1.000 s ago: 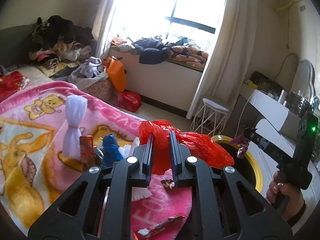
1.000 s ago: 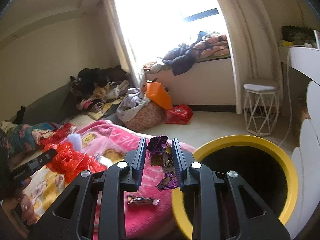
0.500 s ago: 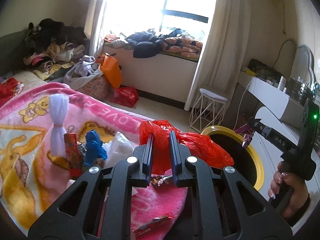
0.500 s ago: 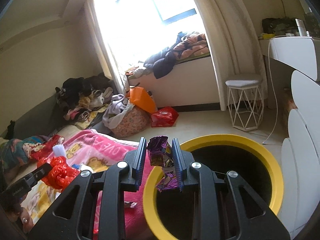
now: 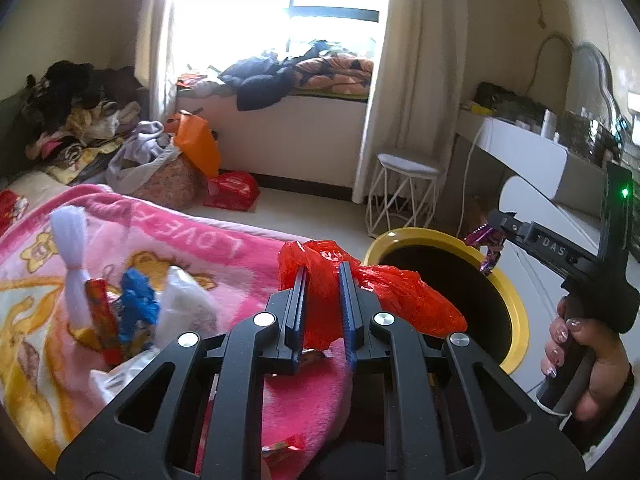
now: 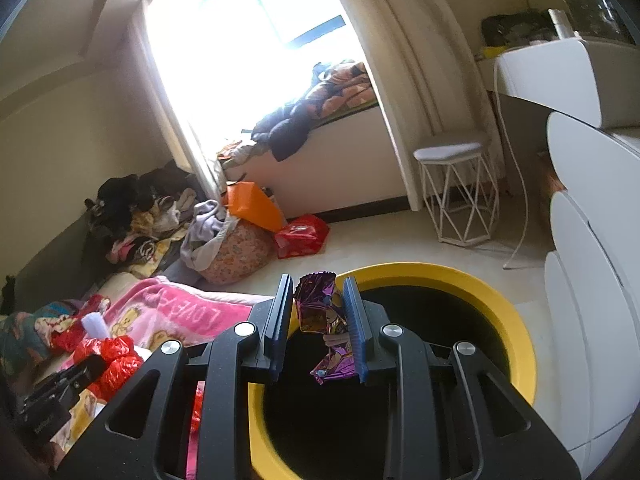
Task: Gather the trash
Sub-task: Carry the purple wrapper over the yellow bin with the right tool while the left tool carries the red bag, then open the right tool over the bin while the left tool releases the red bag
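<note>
Bedroom w/ bright window, cluttered; bed covered by pink cartoon blanket [image 5: 168,232]. Red plastic bag [image 5: 332,280] pinched tight between jaws of left gripper [image 5: 322,280], rest of bag bulging out to the right, over blanket edge and just beside the bin. Purple foil wrapper [image 6: 324,320] clamped in right gripper [image 6: 318,300], jaws narrow, wrapper's lower end dangling over the dark opening of yellow-rimmed bin [image 6: 516,328]. From left wrist view, right gripper [image 5: 494,236] visible at far right, person's hand [image 5: 588,352] on its handle, wrapper [image 5: 486,242] above bin's far rim [image 5: 516,320]. Green LED lit on that unit.

More trash on blanket: blue crumpled piece [image 5: 136,304], red/yellow wrapper [image 5: 100,312], white plastic bag [image 5: 184,304], white tuft-like item [image 5: 72,256] standing upright; small red wrapper [image 5: 280,446] at blanket's near edge. Bin sits on floor touching or just beside bed, cannot tell which.

Farther out: white wire stool [image 5: 404,196] by curtain, red bag on floor [image 5: 232,190], orange bag [image 5: 198,144] on a laundry heap, clothes piled on window ledge [image 5: 296,76], white dresser [image 6: 592,280] right of bin.
</note>
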Motion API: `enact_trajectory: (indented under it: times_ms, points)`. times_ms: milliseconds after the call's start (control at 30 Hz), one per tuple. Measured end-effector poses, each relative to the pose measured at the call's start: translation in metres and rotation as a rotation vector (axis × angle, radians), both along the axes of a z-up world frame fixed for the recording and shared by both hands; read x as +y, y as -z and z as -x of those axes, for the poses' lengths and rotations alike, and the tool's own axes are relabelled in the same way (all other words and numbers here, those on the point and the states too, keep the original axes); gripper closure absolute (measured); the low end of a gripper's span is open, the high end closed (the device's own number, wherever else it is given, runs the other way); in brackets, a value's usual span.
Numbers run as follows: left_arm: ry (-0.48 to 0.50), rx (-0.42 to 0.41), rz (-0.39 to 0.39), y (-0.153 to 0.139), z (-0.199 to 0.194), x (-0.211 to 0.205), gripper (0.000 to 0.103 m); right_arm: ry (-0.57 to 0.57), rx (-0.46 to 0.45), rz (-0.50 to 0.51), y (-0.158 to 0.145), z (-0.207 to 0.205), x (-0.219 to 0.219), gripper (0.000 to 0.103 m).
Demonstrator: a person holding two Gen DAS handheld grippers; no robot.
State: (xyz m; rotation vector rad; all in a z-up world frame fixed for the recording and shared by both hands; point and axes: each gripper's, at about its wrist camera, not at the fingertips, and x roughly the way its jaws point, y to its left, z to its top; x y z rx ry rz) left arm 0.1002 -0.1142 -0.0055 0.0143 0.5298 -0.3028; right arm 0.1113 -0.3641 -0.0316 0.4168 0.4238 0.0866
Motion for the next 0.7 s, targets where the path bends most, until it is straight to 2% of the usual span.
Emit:
enact_trajectory:
  times_ms: [333,400,467,500,567,633,700]
  points:
    - [0.082,0.019,-0.073,0.017,-0.017,-0.042,0.092,0.045,0.052,-0.034,0.015,-0.004,-0.021,0.076]
    - [0.096,0.037,-0.073,0.022,-0.023,-0.049,0.089,0.05,0.078,-0.052,0.019,-0.007,-0.025,0.074]
    - [0.105,0.065,-0.058,0.028,-0.03,-0.054,0.063,0.066,0.1,-0.072,0.023,-0.008,-0.028,0.061]
    - [0.114,0.075,-0.047,0.03,-0.032,-0.054,0.057,0.076,0.11,-0.08,0.026,-0.008,-0.03,0.055]
    - [0.111,0.072,-0.026,0.031,-0.033,-0.053,0.037,0.087,0.116,-0.079,0.028,-0.006,-0.031,0.054]
    - [0.092,0.066,-0.006,0.03,-0.032,-0.05,0.023,0.098,0.119,-0.068,0.028,-0.006,-0.031,0.048]
    - [0.084,0.069,0.033,0.029,-0.031,-0.043,0.022,0.099,0.118,-0.069,0.028,-0.006,-0.032,0.047]
